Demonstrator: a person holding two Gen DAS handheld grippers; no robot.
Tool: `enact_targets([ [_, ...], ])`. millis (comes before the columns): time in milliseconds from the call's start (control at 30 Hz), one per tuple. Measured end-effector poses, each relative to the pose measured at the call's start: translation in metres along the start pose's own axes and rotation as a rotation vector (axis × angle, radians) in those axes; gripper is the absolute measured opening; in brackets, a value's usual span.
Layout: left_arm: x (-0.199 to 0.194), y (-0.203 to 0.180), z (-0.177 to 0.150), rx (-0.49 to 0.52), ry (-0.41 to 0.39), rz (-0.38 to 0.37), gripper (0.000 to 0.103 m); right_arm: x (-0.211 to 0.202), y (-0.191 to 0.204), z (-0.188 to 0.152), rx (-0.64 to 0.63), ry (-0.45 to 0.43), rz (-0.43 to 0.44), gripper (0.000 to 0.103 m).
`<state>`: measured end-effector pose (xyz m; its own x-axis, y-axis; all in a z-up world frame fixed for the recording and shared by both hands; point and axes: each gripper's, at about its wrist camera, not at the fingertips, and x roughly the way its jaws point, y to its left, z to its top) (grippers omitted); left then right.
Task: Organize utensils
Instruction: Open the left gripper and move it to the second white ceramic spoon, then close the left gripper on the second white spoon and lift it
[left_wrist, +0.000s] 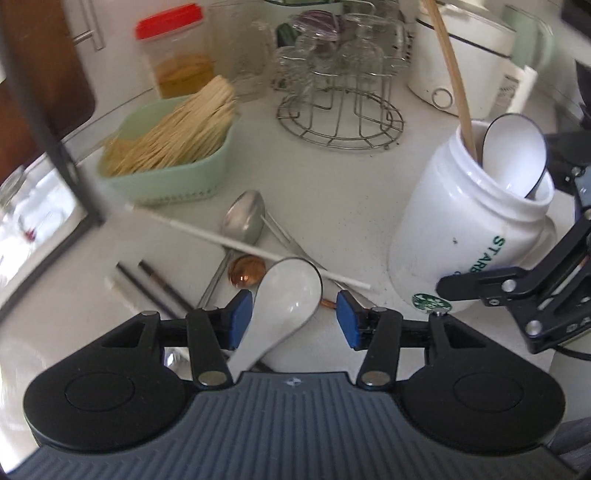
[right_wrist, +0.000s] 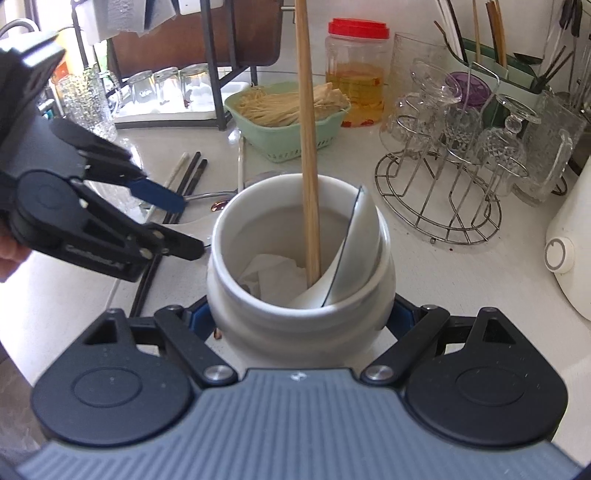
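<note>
Countertop (left_wrist: 332, 192): left gripper (left_wrist: 294, 317) open around spoon (left_wrist: 284, 299); right gripper (right_wrist: 303, 317) clamps mug (right_wrist: 295, 325)

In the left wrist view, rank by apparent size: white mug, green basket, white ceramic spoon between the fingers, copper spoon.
1. White mug and green basket: alike, unranked.
2. White ceramic spoon, enlarged by nearness to the camera.
3. Copper spoon, mostly hidden.
</note>
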<state>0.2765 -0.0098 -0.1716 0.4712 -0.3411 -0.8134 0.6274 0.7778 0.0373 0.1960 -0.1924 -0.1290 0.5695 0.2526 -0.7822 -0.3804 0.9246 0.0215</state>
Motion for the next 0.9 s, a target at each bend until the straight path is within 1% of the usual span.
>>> enact_targets([
  [167, 0.019, 0.010, 0.008, 0.061, 0.033, -0.033, 0.058, 0.000, 0.002, 0.000, 0.019, 0.001, -0.017, 0.091],
  [400, 0.033, 0.024, 0.012, 0.083, 0.079, -0.112, 0.058, 0.001, 0.006, 0.001, 0.050, 0.005, -0.045, 0.091],
  [500, 0.034, 0.026, 0.013, 0.086, 0.080, -0.125, 0.058, 0.001, 0.007, 0.002, 0.063, 0.006, -0.056, 0.091],
  [567, 0.033, 0.027, 0.014, 0.087, 0.079, -0.128, 0.054, 0.002, 0.008, 0.002, 0.071, 0.007, -0.063, 0.091],
  [600, 0.031, 0.026, 0.013, 0.087, 0.076, -0.130, 0.050, 0.001, 0.009, 0.002, 0.074, 0.008, -0.066, 0.091],
  [733, 0.024, 0.026, 0.013, 0.071, 0.060, -0.120, 0.049, 0.001, 0.010, 0.002, 0.086, 0.013, -0.078, 0.091],
  [900, 0.003, 0.024, 0.016, 0.004, 0.015, -0.116, 0.049, 0.001, 0.012, 0.001, 0.098, 0.012, -0.089, 0.091],
])
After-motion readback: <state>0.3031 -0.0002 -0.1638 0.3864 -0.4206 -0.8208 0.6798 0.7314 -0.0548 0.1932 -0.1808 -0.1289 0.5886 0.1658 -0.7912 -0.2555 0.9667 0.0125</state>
